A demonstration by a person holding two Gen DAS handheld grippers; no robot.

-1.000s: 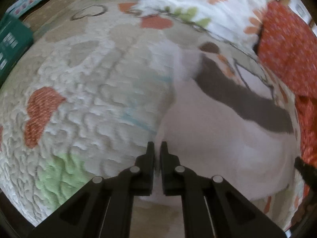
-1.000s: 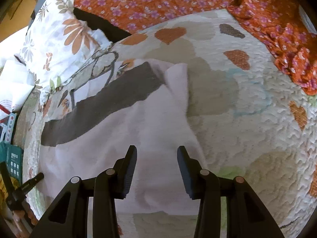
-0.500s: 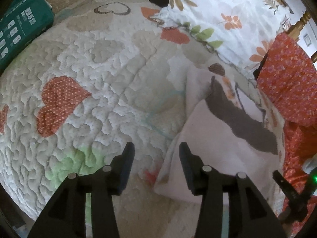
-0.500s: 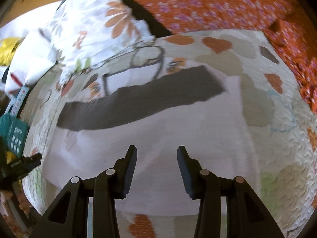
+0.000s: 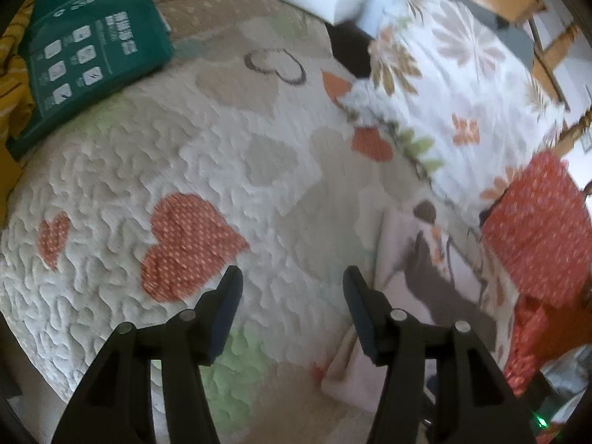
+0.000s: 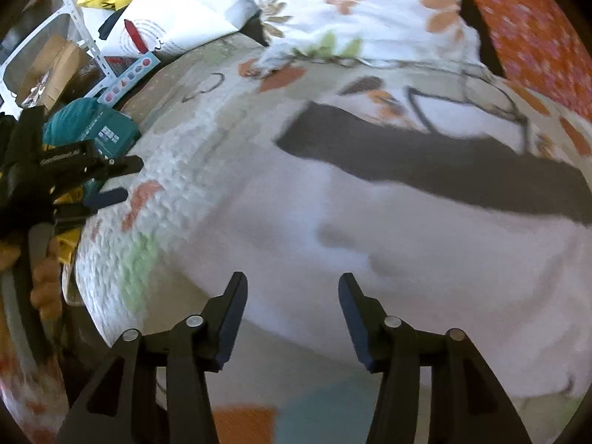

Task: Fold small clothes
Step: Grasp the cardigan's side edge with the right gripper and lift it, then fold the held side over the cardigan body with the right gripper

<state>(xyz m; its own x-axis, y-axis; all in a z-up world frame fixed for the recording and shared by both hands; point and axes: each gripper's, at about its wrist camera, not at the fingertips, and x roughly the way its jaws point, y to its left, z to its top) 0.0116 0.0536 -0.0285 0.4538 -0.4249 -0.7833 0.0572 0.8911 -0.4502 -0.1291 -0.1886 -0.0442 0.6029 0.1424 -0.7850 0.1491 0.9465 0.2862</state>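
A small white garment (image 6: 370, 244) with a dark grey band (image 6: 425, 162) lies folded flat on the quilted bedspread (image 5: 185, 155). My right gripper (image 6: 292, 296) is open and empty, just above the garment's near part. In the left wrist view the garment (image 5: 414, 288) lies at the lower right. My left gripper (image 5: 292, 288) is open and empty over bare quilt, to the left of the garment. The left gripper also shows at the left edge of the right wrist view (image 6: 103, 181).
A green package (image 5: 85, 51) lies at the bed's far left. A floral pillow (image 5: 455, 85) and an orange flowered cloth (image 5: 540, 229) lie beyond the garment. White bags (image 6: 177, 11) and a shelf (image 6: 55, 55) stand past the bed.
My left gripper has opened, let go of the garment and pulled back to the left. My right gripper has swung left over the garment, still open.
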